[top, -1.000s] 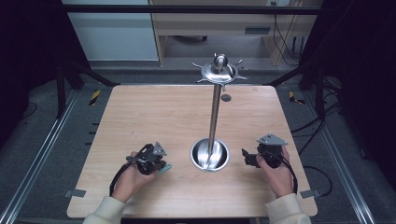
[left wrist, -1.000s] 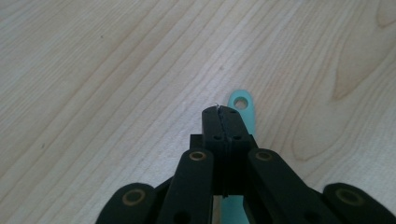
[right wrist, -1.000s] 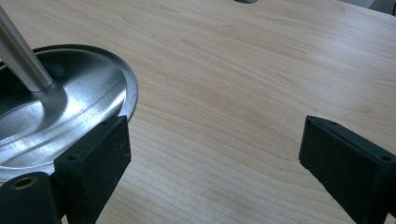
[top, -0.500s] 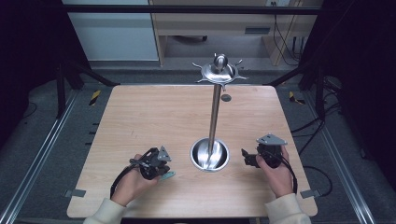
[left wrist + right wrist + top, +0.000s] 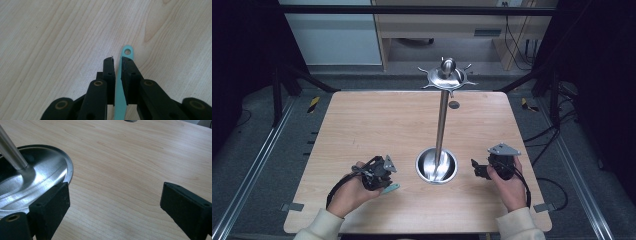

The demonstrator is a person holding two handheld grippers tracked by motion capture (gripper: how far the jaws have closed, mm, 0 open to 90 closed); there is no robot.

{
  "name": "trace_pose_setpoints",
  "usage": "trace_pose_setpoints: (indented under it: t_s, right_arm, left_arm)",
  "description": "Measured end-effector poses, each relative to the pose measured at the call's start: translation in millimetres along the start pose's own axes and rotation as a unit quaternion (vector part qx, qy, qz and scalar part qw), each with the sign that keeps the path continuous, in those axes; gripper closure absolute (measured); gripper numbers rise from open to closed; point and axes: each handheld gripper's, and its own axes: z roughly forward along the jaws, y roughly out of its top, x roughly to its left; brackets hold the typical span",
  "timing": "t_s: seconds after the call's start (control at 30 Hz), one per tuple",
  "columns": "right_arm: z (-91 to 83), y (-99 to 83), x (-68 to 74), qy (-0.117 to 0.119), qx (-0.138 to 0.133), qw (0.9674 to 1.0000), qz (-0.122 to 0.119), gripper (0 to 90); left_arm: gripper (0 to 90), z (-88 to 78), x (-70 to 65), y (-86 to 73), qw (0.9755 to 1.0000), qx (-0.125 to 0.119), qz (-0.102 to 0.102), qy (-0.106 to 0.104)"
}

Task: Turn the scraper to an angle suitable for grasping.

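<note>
My left gripper (image 5: 381, 181) (image 5: 117, 60) is shut on a flat teal strip (image 5: 121, 95), low over the table near its front left. The strip's rounded end with a small hole (image 5: 127, 51) pokes out past the jaw tips, and a teal tip (image 5: 391, 188) shows beside the gripper. The right gripper (image 5: 477, 168) (image 5: 115, 195) stands open with nothing between its jaws, just right of the steel stand's dish-shaped base (image 5: 436, 165) (image 5: 37, 177). A thin pole (image 5: 441, 125) rises from that base to a round top with hooks (image 5: 447, 76).
The wooden table (image 5: 372, 125) runs back behind the stand. A small dark round spot (image 5: 454, 104) lies on it behind the pole. Metal frame rails (image 5: 257, 165) flank the table, and cables (image 5: 557, 130) lie on the floor to the right.
The left hand and gripper have shifted slightly right and toward the near edge, and the teal strip now shows beside the jaws. The right gripper has stayed put.
</note>
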Motion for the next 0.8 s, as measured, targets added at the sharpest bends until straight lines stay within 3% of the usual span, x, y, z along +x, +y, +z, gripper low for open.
trace_pose_setpoints:
  t_s: [0.07,0.8]
  right_arm:
    - [0.1,0.0,-0.1,0.0,0.001,1.0,0.0,9.3]
    - [0.1,0.1,-0.1,0.001,-0.001,1.0,-0.002,9.3]
  left_arm:
    - [77.9,3.9,-2.2,3.5,0.9997,0.021,0.009,-0.011]
    - [70.4,20.7,-2.8,8.2,0.9965,0.077,0.019,-0.026]
